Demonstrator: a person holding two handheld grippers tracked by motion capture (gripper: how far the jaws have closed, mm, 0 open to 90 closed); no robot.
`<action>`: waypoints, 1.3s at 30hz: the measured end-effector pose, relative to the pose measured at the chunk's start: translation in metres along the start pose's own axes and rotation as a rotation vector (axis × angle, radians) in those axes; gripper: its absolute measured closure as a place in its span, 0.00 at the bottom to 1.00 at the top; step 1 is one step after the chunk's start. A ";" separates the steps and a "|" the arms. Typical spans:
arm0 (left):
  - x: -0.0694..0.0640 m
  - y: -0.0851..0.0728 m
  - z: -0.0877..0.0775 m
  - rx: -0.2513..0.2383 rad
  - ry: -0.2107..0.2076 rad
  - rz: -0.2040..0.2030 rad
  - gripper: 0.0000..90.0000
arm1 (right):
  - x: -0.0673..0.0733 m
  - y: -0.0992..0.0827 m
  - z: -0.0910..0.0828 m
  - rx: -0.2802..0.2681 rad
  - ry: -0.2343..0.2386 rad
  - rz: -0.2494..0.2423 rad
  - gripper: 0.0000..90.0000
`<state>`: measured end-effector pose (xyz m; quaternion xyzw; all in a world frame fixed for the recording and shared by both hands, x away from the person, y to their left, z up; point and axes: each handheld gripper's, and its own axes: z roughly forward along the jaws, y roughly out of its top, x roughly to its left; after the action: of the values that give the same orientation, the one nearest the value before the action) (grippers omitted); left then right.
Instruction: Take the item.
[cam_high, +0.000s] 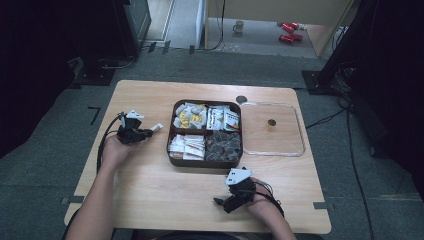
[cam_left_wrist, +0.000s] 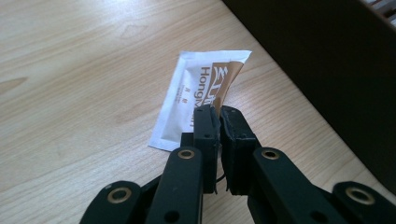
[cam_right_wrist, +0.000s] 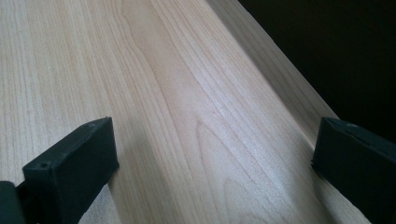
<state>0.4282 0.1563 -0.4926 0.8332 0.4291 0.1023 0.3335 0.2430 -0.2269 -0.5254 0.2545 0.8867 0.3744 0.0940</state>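
One sachet (cam_left_wrist: 198, 100), white with a brown panel and "Hong" lettering, pinched by its near edge between the closed jaws of the left gripper (cam_left_wrist: 218, 122). It hangs just off the wooden table (cam_high: 150, 185), left of the brown four-compartment box (cam_high: 171, 159). Box already holds sorted packets; clear lid (cam_high: 300, 145) lies beside it at right. Right gripper (cam_high: 220, 201) idle near the front table edge, jaws wide apart, nothing between them. Likely step: carrying the sachet to the box. Next move calls for lifting over the box wall, choosing the matching compartment, then releasing.
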 end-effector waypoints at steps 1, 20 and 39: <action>0.000 0.000 0.001 0.002 -0.004 -0.004 0.96 | 0.000 0.000 0.000 0.000 0.000 0.000 0.00; 0.004 -0.002 0.007 0.004 -0.033 -0.045 0.82 | 0.001 -0.001 -0.001 0.000 0.000 -0.002 0.00; 0.003 0.001 -0.010 -0.015 -0.088 -0.080 0.58 | 0.001 -0.001 -0.001 -0.002 0.002 -0.002 0.00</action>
<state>0.4257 0.1629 -0.4847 0.8165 0.4464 0.0554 0.3619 0.2416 -0.2276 -0.5256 0.2531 0.8868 0.3752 0.0940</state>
